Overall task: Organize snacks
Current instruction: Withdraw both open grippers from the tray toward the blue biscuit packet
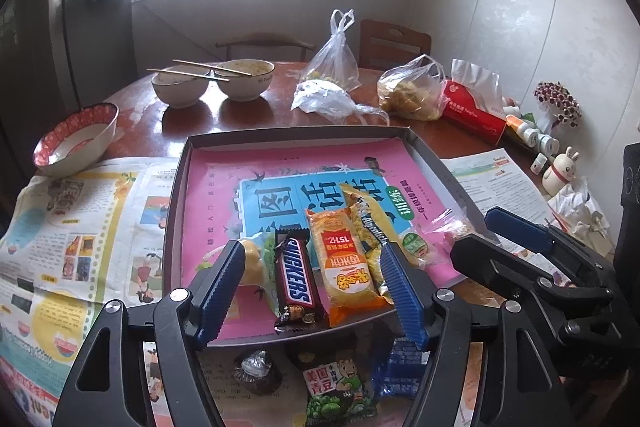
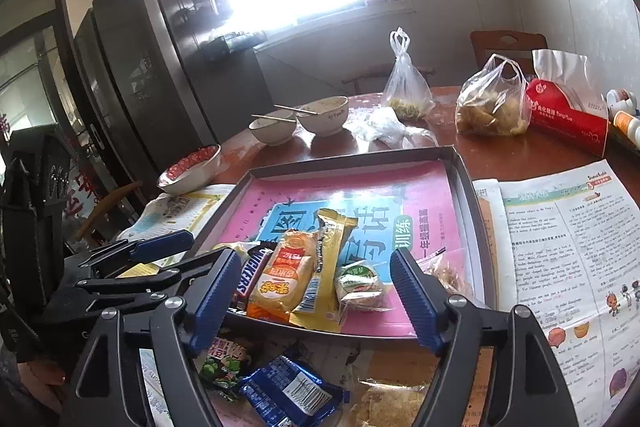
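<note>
A shallow grey box tray (image 1: 178, 187) (image 2: 468, 187) lined with a pink book holds a Snickers bar (image 1: 296, 279) (image 2: 250, 277), an orange rice-cracker pack (image 1: 344, 259) (image 2: 286, 275), a yellow wafer bar (image 1: 370, 223) (image 2: 330, 255), a round green-white pack (image 2: 360, 285) and a clear bag of snacks (image 1: 452, 231) (image 2: 446, 273). In front of the tray lie a green pea pack (image 1: 338, 391) (image 2: 224, 363), a blue pack (image 1: 400, 363) (image 2: 290, 391) and a foil-wrapped chocolate (image 1: 258, 371). My left gripper (image 1: 312, 259) (image 2: 160, 249) and my right gripper (image 2: 312, 271) (image 1: 486, 227) are both open and empty above the tray's near edge.
Newspapers (image 1: 72, 227) (image 2: 560, 247) cover the round wooden table on both sides of the tray. Behind it stand two bowls with chopsticks (image 1: 212, 83), a red-rimmed bowl (image 1: 76, 139), plastic food bags (image 1: 412, 91), a red tissue box (image 2: 568, 115) and small bottles (image 1: 532, 135).
</note>
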`<state>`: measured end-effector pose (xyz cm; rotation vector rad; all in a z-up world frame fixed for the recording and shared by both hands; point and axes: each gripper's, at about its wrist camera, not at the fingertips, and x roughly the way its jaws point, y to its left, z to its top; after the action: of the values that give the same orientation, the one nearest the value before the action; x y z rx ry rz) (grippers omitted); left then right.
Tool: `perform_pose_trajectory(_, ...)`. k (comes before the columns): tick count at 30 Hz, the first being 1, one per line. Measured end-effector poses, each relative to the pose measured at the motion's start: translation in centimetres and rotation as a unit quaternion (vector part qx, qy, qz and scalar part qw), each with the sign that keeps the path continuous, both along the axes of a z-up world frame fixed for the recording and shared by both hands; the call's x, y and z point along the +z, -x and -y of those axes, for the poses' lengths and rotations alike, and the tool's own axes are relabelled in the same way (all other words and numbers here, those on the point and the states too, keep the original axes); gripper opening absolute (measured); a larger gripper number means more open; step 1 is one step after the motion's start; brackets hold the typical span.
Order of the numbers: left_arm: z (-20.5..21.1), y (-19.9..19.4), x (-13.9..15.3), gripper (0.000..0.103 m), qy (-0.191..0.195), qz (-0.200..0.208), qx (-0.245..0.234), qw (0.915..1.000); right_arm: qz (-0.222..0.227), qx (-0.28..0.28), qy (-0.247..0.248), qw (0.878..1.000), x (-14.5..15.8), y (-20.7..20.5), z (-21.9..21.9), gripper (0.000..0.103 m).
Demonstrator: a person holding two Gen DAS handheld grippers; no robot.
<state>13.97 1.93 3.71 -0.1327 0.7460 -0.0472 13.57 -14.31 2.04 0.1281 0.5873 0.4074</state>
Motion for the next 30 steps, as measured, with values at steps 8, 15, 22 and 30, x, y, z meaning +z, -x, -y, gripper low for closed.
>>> perform_pose_trajectory(8,-0.7,1.4,1.1,0.077,0.013,0.008,0.016,0.9998,0.014,0.006,-0.002,1.0,1.1,1.2,0.0,0.082)
perform_pose_trajectory(15,-1.3,2.8,2.3,0.078,0.018,0.024,0.029,0.9991,0.025,0.005,-0.001,1.0,2.0,2.1,0.4,0.086)
perform_pose_trajectory(22,-1.9,3.7,3.0,0.078,0.022,0.032,0.033,0.9987,0.026,-0.003,-0.002,1.0,2.4,2.6,1.1,0.087)
perform_pose_trajectory(30,-2.1,4.5,3.1,0.078,0.028,0.028,0.026,0.9989,0.029,-0.003,0.003,1.0,2.8,3.1,1.0,0.088)
